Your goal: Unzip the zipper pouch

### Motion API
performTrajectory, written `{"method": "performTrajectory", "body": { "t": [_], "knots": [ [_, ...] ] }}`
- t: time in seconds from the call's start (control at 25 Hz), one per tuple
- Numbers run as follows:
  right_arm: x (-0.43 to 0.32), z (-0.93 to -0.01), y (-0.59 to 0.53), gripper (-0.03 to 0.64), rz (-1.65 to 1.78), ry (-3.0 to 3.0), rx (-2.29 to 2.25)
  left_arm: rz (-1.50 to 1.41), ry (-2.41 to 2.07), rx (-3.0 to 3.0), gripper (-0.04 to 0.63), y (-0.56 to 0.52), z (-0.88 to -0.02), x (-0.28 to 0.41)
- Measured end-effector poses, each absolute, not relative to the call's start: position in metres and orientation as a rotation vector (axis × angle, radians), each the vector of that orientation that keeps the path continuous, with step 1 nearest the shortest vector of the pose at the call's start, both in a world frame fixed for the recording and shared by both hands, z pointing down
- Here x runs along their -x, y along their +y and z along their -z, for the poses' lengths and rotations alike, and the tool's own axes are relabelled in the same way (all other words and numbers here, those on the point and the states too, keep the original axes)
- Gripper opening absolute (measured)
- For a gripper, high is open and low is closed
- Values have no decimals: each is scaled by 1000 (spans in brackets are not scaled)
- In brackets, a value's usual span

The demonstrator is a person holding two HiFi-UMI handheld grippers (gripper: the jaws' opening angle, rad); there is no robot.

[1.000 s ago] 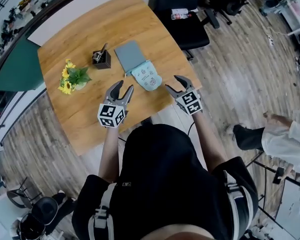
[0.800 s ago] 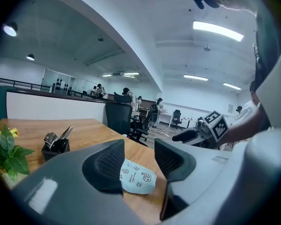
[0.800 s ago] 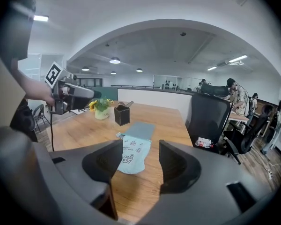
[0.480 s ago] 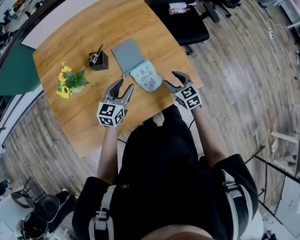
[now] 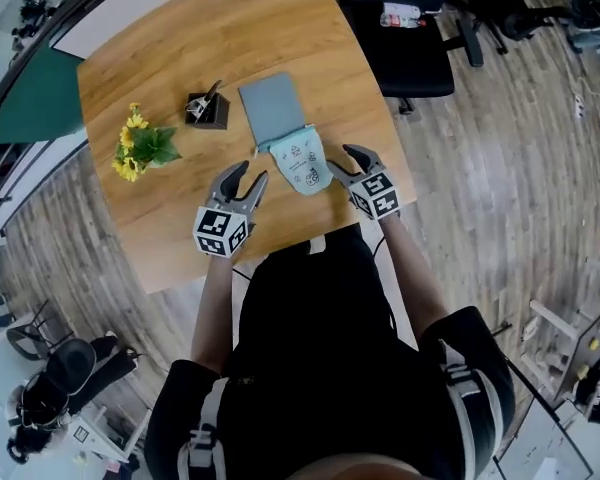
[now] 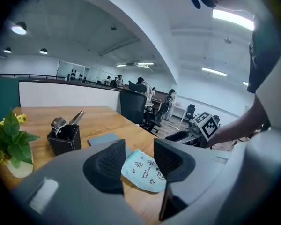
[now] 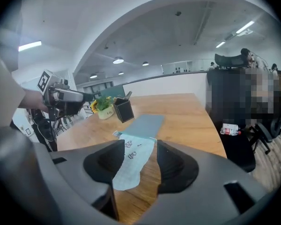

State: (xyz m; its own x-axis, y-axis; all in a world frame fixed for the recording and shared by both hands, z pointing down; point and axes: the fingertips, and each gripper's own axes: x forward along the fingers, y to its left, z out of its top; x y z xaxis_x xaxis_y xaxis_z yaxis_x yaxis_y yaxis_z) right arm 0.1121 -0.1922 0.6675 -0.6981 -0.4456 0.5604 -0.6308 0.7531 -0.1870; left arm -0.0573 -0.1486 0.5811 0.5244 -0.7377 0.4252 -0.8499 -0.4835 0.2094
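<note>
A light-blue zipper pouch (image 5: pixel 303 163) with small printed figures lies flat on the wooden table (image 5: pixel 180 58), its far end overlapping a grey-blue notebook (image 5: pixel 271 108). My left gripper (image 5: pixel 248 174) hovers just left of the pouch, open, with nothing between its jaws. My right gripper (image 5: pixel 342 160) is close to the pouch's right edge, also open and holding nothing. Both pairs of jaws have just been closing a little. In the left gripper view the pouch (image 6: pixel 143 170) lies ahead between the pads. In the right gripper view the pouch (image 7: pixel 131 163) lies lengthwise ahead of the jaws.
A black pen holder (image 5: pixel 207 111) stands left of the notebook, and a small pot of yellow flowers (image 5: pixel 140 148) is farther left. A black office chair (image 5: pixel 410 58) stands past the table's right edge. The table's near edge runs just under both grippers.
Both grippers have come down and in toward the pouch, the right one farther, ending near its right edge. The pouch has not moved.
</note>
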Motion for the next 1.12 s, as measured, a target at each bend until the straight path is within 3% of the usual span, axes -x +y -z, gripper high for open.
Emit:
{"method": "performTrajectory", "body": {
  "t": [0.72, 1.12],
  "knots": [
    [-71, -749, -224, 199, -671, -2412, -461, -453, -1224, -2228, 181, -168, -636, 25],
    [-53, -772, -247, 201, -1107, -2363, -481, -451, -1222, -2171, 179, -173, -651, 28]
  ]
}}
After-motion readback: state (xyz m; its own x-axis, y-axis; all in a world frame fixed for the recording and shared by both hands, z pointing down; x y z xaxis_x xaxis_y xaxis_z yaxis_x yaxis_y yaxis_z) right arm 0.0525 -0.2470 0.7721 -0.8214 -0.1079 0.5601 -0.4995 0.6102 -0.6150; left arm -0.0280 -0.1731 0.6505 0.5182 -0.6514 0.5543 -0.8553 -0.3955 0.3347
